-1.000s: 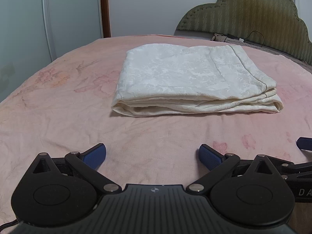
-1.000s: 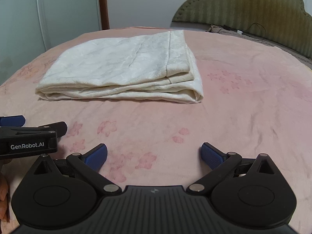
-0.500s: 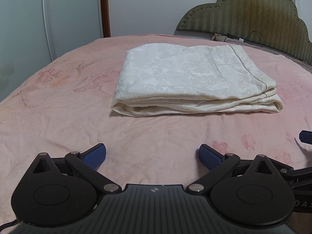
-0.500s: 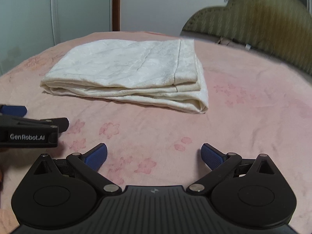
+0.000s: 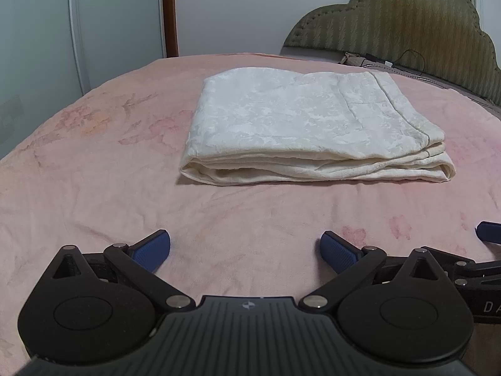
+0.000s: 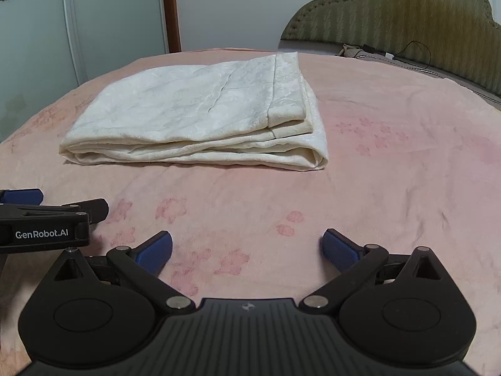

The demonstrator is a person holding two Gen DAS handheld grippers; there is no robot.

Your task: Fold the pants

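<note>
The cream pants (image 5: 310,131) lie folded in a flat rectangular stack on the pink bedspread (image 5: 94,188), ahead of both grippers. They also show in the right wrist view (image 6: 200,119), left of centre. My left gripper (image 5: 245,250) is open and empty, low over the bedspread, well short of the stack. My right gripper (image 6: 247,249) is open and empty, beside the left one. A blue fingertip of the right gripper shows at the right edge of the left wrist view (image 5: 490,232). The left gripper's body shows at the left edge of the right wrist view (image 6: 43,219).
A green padded headboard (image 5: 407,22) stands at the back right, with a cable and small items (image 5: 382,62) at its foot. Pale wardrobe doors (image 5: 78,31) and a brown door frame (image 5: 170,12) stand behind the bed on the left.
The right gripper swung a little and settled back, so the pants shifted in its view. The left gripper has not moved. Both stay open.
</note>
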